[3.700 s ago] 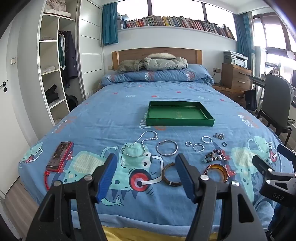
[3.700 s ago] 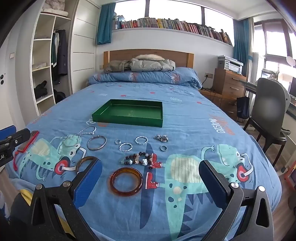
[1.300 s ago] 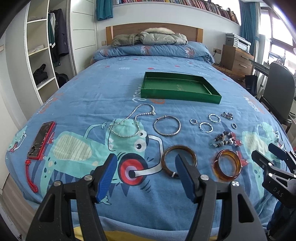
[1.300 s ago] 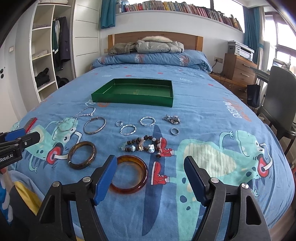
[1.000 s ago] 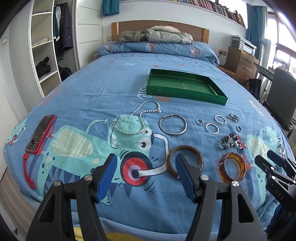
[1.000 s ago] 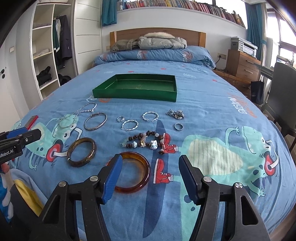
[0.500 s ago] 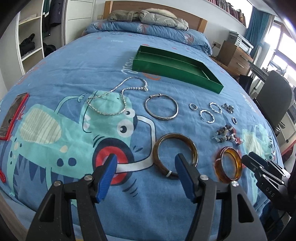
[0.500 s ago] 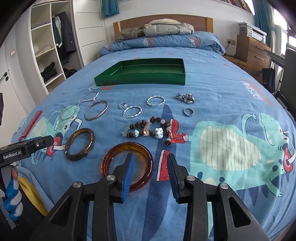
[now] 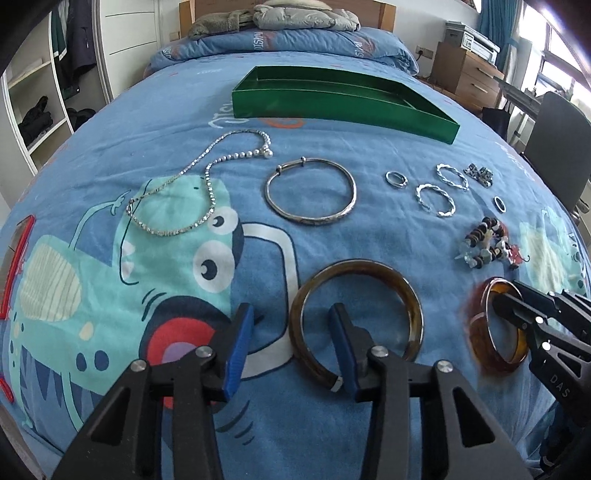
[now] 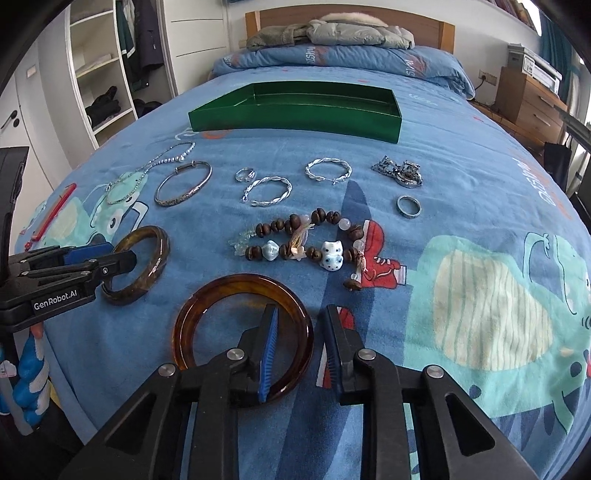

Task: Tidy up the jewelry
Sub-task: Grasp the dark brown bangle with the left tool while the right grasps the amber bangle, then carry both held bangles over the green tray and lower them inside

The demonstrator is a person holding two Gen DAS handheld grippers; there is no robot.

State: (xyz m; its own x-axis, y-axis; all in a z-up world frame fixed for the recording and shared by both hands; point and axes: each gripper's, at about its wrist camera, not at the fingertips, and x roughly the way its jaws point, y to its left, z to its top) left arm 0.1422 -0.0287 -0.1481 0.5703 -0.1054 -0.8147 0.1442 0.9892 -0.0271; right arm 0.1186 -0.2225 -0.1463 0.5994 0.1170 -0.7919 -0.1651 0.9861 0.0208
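Covering bed [image 9: 110, 122]: blue cartoon bedspread [image 10: 480, 206].

Blue cartoon bedspread [image 9: 110, 155] across the whole bed. At far end, grey jacket [image 10: 332, 31] against wooden headboard [image 10: 424, 20]. Far left, open white shelves [image 10: 99, 66]. Far right, wooden drawers [image 9: 465, 74]. Red phone [image 10: 55, 212] at near left edge.

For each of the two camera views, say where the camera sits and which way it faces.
Left wrist: on the left gripper, facing up the bed past the dark brown bangle; its own fingers show.
Right wrist: on the right gripper, over the amber bangle; its own fingers show.
Shared: both bangles, green tray, each other's gripper.
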